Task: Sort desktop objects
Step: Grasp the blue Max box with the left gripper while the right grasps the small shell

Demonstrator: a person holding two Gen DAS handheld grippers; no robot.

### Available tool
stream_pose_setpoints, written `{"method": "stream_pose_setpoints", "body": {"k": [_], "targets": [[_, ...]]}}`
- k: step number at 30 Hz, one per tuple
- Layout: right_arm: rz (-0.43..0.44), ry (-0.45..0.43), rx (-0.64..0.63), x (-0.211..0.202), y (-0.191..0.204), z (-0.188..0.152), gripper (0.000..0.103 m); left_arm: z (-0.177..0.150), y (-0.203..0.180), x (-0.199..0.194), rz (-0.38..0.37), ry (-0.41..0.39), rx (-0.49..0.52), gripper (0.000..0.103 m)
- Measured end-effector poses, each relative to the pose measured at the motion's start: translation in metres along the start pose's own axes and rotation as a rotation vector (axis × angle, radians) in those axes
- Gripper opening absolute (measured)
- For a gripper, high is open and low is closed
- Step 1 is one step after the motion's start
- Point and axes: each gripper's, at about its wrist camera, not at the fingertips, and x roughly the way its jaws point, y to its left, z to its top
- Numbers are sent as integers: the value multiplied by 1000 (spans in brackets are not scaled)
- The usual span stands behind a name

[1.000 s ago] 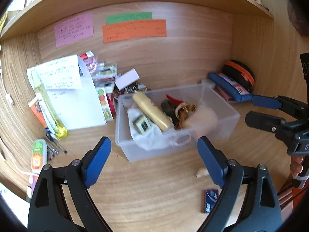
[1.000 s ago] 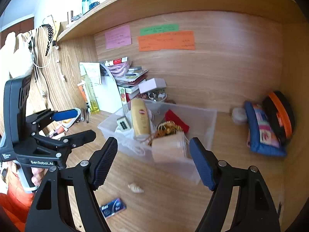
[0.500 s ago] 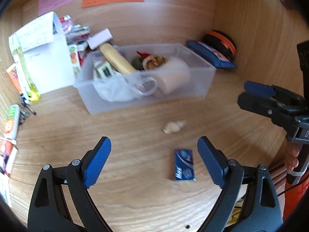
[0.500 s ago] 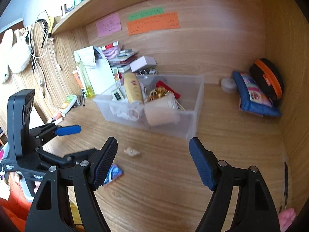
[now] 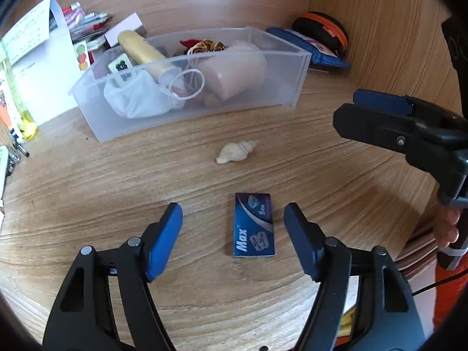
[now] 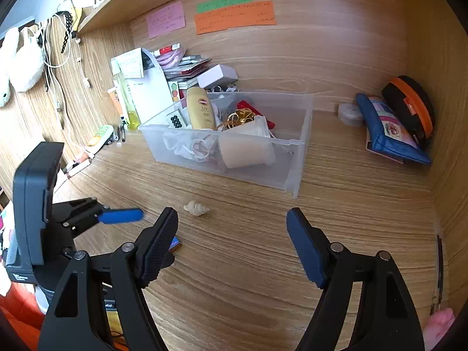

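Observation:
A small dark blue "Max" box lies flat on the wooden desk, between the fingertips of my open, empty left gripper. A pale seashell lies beyond it, in front of the clear plastic bin. The bin holds a yellow bottle, a beige cup, white cloth and gold trinkets. My right gripper is open and empty above the desk, right of the shell. Its left finger hides most of the blue box. The left gripper shows there at the left.
A blue pouch and a black-orange case lie at the back right corner by the side wall. Papers, boxes and a yellow-green bottle crowd the back left. Pens and tubes lie along the left wall.
My left gripper has dropped down and forward over the desk, so the blue box now lies between its fingertips. The right gripper has pulled back a little from the bin.

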Motion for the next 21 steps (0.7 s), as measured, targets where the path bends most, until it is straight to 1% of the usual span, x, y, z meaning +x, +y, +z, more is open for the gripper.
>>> {"method": "stream_pose_setpoints", "body": {"k": [2,3,4,5,8,10,11,13,14,15,19,21], "targets": [[3,6,-4,3,1,0,74,-1,-1,-1,4,-2,8,70],[5,9,-7,5,2,1,74,-2,-1,-1,8,-5,11,68],[7,11,-11,6,3,1,74,-2,-2,-1,18,-9,16,64],[9,14,-15,8,4,1,74,-3,-2,-2,32,-15,24,62],[12,31,-33,18,10,3,74,-4,2,-4,29,-27,24,53],[15,48,-52,26,14,4,74,-5,5,-6,29,-34,21,44],[17,57,-62,31,16,4,74,-5,7,-6,29,-36,17,42],[24,82,-82,41,22,5,74,-6,11,-7,32,-38,10,33],[28,93,-91,46,24,6,74,-6,13,-7,31,-38,4,31],[33,105,-102,52,28,7,74,-6,15,-7,29,-38,-2,26],[24,152,-151,71,39,9,72,-5,26,-9,22,-39,-35,26],[25,174,-170,78,43,10,63,-5,31,-9,23,-40,-47,26]]}}
